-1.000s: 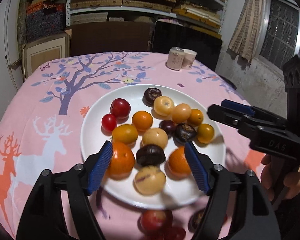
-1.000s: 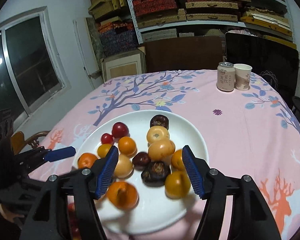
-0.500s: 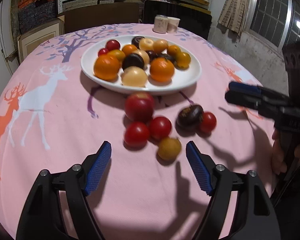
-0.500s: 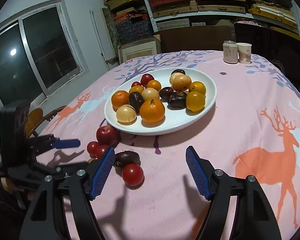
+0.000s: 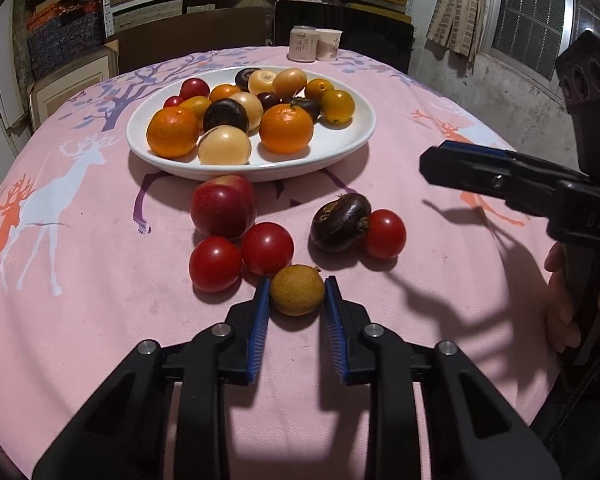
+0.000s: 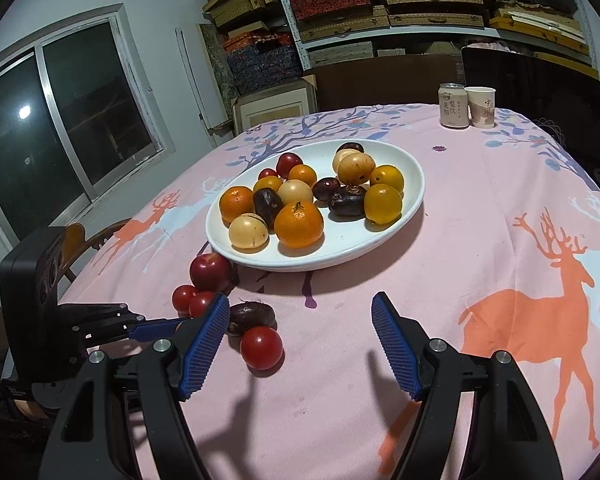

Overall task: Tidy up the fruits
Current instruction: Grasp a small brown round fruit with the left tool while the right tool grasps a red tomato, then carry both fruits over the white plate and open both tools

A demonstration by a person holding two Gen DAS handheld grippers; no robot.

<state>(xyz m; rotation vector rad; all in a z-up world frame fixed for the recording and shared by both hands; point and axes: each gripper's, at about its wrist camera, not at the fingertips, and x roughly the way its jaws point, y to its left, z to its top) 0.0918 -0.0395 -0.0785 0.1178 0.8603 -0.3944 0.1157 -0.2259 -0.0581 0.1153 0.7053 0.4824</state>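
Near the white plate (image 5: 352, 148), on the pink tablecloth (image 5: 100, 300), the small brown fruit (image 5: 297, 289) is sitting between the blue pads (image 5: 260, 316) of the left gripper (image 5: 296, 312), which is squeezing it on both sides. That gripper is pointing down toward the plate. Off to the side, the right gripper (image 6: 300, 344) is hanging wide apart over bare cloth, holding nothing, with a red tomato (image 6: 261, 347) just beside its left pad.

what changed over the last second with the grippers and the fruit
Both cameras pulled back from above the white plate to the loose fruit on the tablecloth. The left hand-held gripper closed on the small brown fruit. The right hand-held gripper stayed open and empty. No fruit moved.
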